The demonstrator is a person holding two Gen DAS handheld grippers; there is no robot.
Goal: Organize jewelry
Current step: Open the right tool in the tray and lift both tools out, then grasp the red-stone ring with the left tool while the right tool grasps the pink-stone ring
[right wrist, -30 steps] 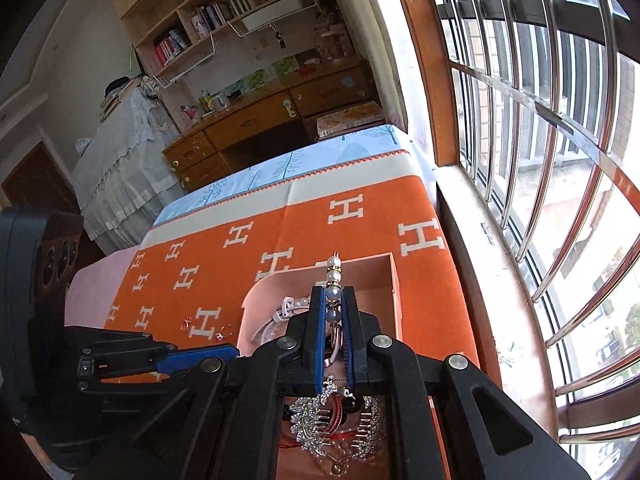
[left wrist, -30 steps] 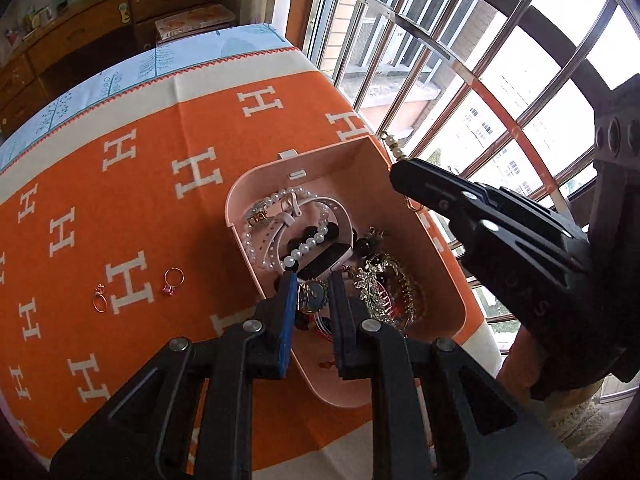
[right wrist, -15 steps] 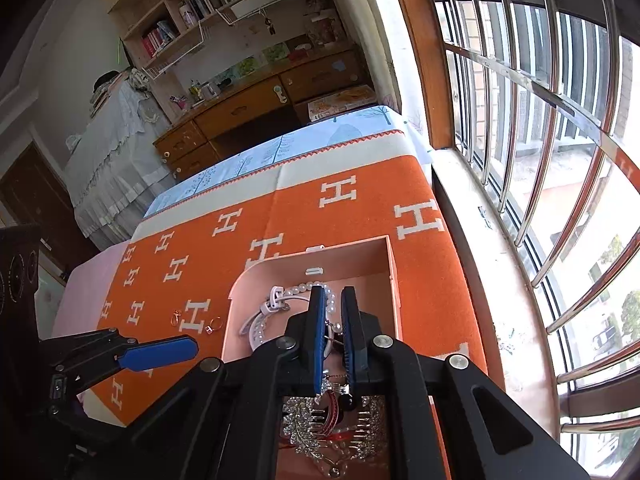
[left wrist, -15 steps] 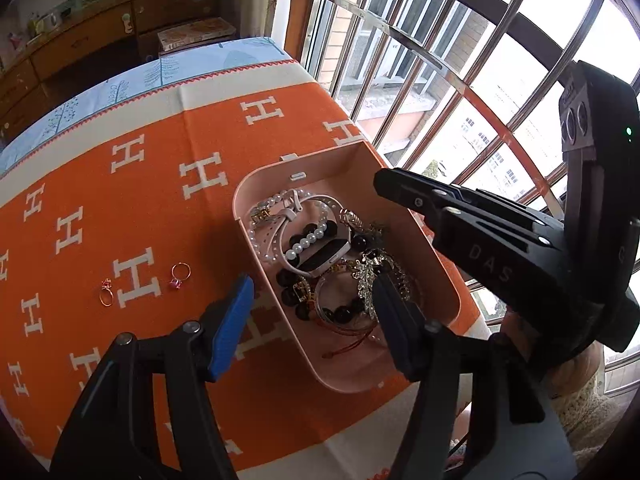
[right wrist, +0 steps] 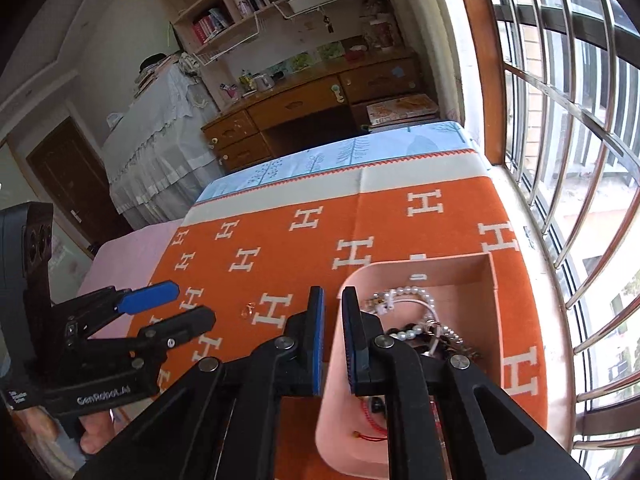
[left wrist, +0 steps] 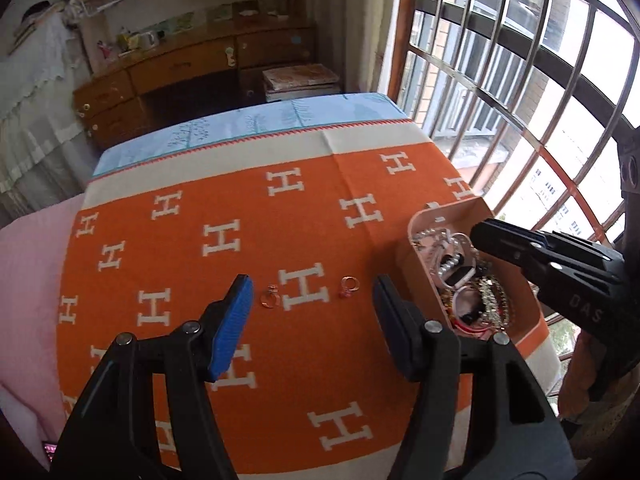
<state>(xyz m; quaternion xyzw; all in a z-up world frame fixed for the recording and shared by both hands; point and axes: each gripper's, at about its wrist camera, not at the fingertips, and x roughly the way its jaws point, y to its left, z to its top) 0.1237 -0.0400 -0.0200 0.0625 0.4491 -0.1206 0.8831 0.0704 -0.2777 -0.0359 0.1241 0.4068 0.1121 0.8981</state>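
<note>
Two small gold rings, one plain-looking and one with a red stone, lie on the orange H-pattern cloth. My left gripper hovers open above them, with both rings showing in the gap between its fingers and nothing held. At the right stands the pink jewelry box, filled with pearl strings, bracelets and chains. My right gripper hangs over the box's left rim. Its jaws are opening a little, with a narrow gap and nothing between them. One ring shows in the right wrist view.
The cloth covers a table beside a barred window on the right. A wooden desk and bookshelves stand beyond the far edge. A pink cover lies at the left. The left gripper appears left of the right one.
My left gripper opened over the box, then swung left to above the two rings. My right gripper let go of a beaded piece into the box and shifted toward its left rim.
</note>
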